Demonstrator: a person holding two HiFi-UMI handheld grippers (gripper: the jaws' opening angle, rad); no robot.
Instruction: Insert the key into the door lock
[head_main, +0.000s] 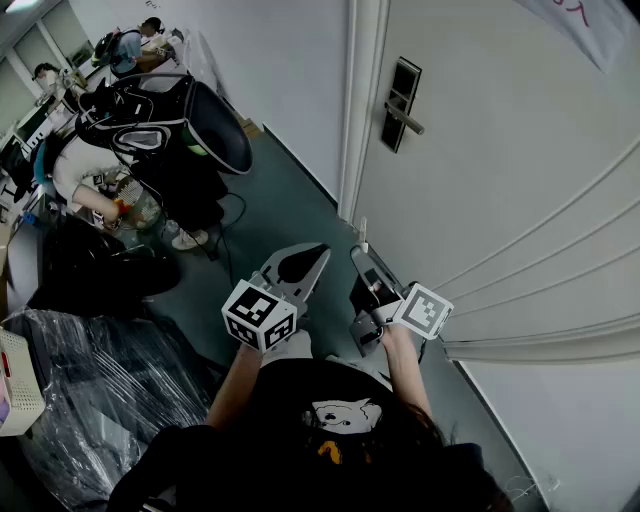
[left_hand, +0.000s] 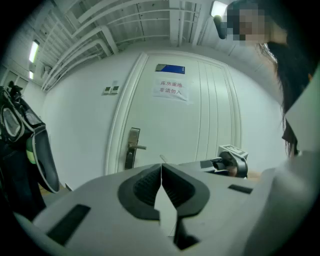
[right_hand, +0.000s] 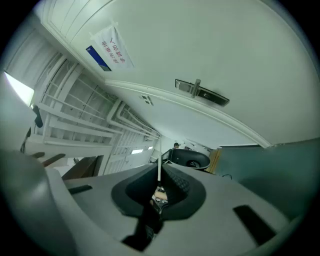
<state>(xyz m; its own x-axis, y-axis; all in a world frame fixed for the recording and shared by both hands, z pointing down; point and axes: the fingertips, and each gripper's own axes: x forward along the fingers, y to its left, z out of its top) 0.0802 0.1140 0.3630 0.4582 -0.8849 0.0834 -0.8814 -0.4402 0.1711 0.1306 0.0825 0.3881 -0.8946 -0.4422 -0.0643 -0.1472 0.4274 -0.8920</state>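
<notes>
The door lock (head_main: 400, 105) sits high on the door. Well short of it and below, the right gripper (head_main: 362, 256) is clamped on the key (right_hand: 159, 161), whose thin blade juts straight past the jaw tips. I judge its long axis misses the lock, so it needs re-aiming. The left gripper (left_hand: 161, 167), jaws pressed together with nothing clearly between them, sits slightly farther from the lock.

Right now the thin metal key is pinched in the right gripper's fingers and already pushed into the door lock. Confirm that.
Wrong on one point: the thin metal key is pinched in the right gripper's fingers, but it is not in the dark door lock. The head view shows that gripper held well short of it, in front of the white door.
</notes>
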